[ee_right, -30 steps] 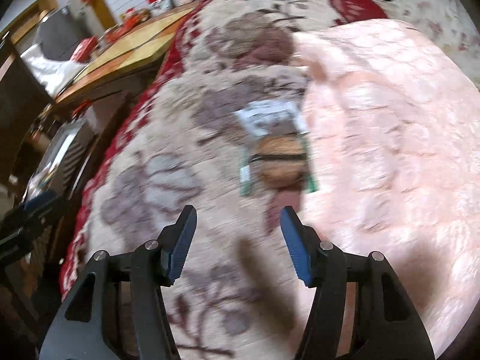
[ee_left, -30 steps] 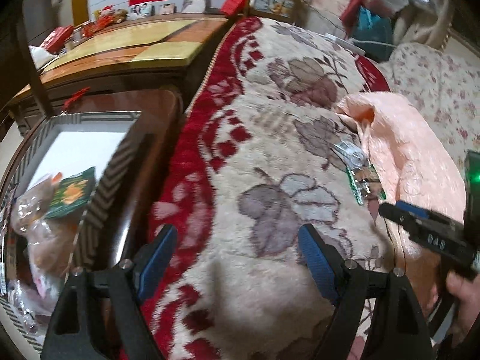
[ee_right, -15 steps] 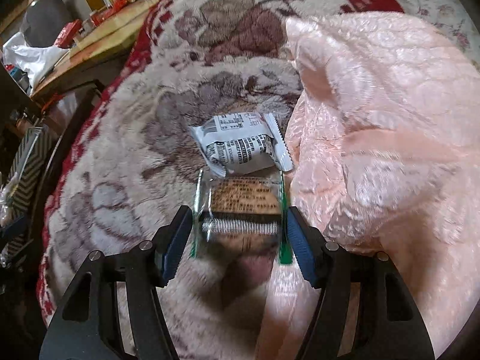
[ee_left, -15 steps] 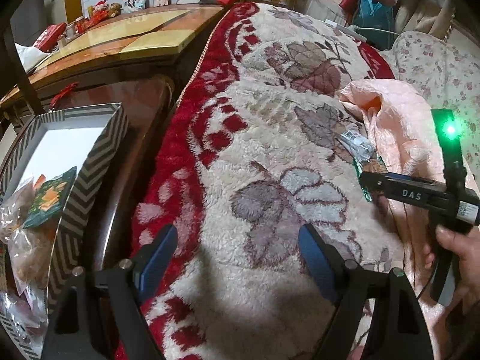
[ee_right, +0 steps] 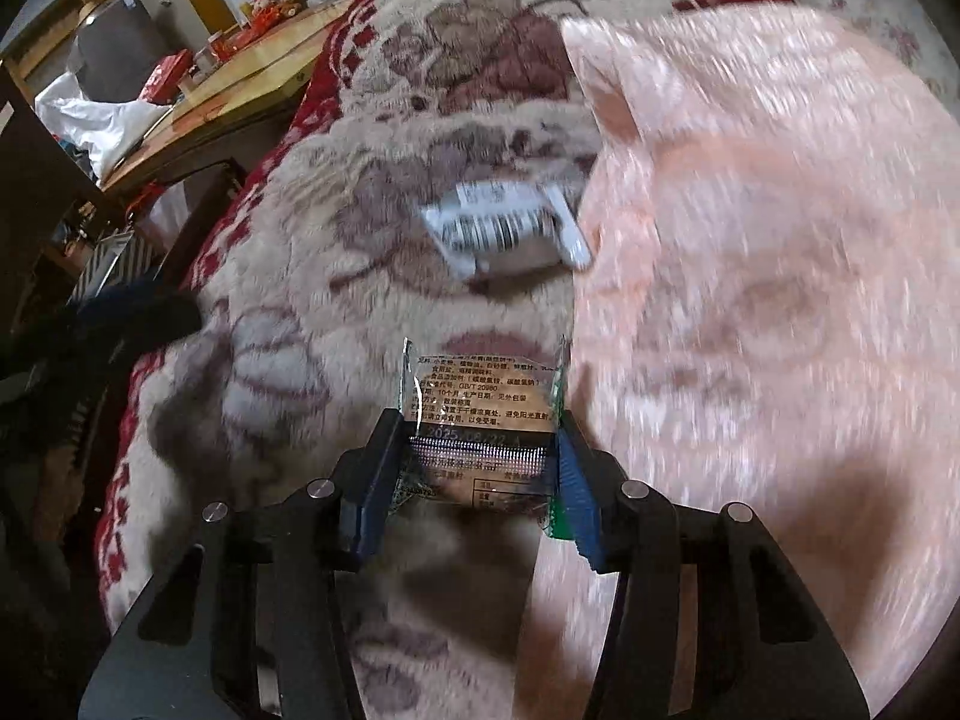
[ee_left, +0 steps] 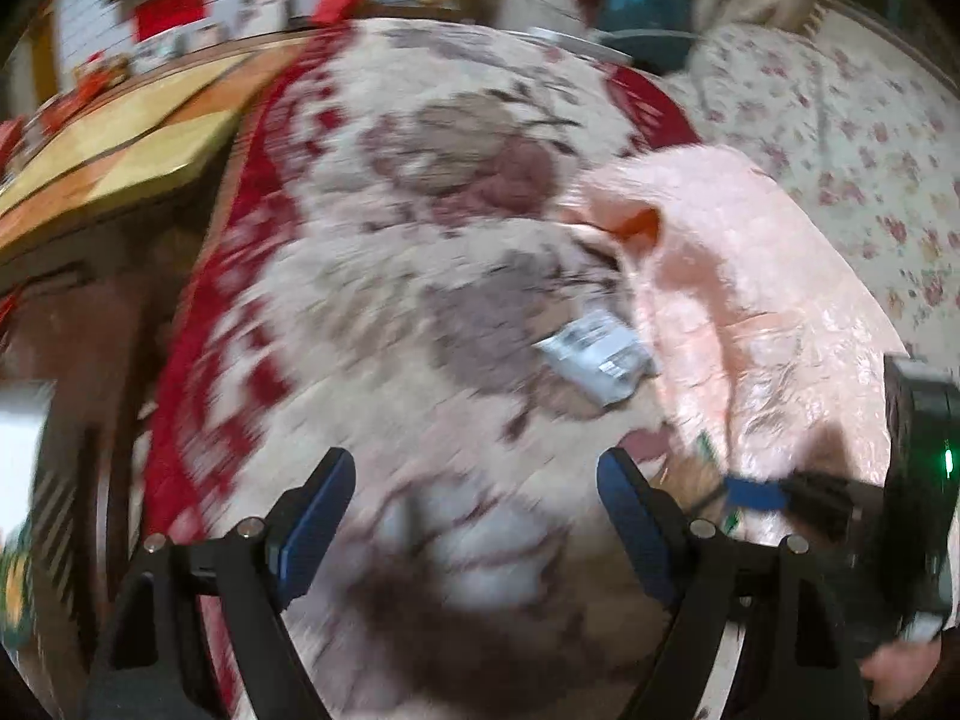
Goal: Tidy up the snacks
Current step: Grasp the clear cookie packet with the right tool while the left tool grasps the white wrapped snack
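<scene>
On the near blanket [ee_right: 300, 300], the right tool [ee_right: 477, 456] had just closed on the clear snack packet [ee_right: 480, 402]; next, lift while the left tool [ee_left: 474, 516] gaped empty.

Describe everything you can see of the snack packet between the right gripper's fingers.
The snack packet is a small clear wrapper with green side edges, dark printed text and a date line, with something brown and round inside. It looks like thin crinkly plastic. The right gripper, whose jaws have just been closing, pinches it by its two sides, near end toward the camera. It sits over the floral blanket, beside the pink cloth; whether it touches them is unclear.
</scene>
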A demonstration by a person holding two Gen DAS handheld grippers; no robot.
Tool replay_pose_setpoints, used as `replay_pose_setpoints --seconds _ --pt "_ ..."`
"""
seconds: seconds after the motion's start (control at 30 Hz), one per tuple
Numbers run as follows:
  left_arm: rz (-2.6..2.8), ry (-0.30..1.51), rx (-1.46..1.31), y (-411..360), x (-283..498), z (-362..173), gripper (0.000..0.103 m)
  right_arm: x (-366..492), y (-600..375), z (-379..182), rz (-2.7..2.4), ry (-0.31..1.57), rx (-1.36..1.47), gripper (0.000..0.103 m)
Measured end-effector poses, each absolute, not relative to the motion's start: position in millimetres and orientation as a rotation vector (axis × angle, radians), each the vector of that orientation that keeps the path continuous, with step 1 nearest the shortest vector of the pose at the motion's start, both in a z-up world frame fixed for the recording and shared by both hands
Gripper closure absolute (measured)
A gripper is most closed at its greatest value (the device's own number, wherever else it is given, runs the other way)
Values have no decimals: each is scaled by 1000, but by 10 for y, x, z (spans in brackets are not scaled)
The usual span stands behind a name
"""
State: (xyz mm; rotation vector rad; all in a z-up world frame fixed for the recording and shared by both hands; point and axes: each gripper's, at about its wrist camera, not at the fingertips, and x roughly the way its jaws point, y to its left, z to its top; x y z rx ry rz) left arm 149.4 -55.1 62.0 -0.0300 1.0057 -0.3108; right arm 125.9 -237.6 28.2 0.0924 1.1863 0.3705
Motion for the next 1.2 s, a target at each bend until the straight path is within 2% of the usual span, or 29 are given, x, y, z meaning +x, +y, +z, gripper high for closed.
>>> replay_pose_setpoints --seconds 0.53,0.57,0.6,0.7,0.9,1.2 --pt "-599 1105 240 -1475 2196 271 19 1214 -2547 173 386 1189 214 54" --pt "-601 1121 240 -1508 2230 242 20 1216 -2542 173 385 1189 212 54" --pt "-602 1131 238 -1531 2254 220 30 1220 -2537 168 384 1190 212 54" --pt "-610 1137 244 -1607 2268 179 47 1233 -2532 162 386 1190 212 54" --pt "-594 1099 225 -1576 2104 221 48 1253 -2514 143 391 1185 210 53" --pt "-396 1047 181 -976 1641 422 48 1191 -2458 212 400 1159 188 53"
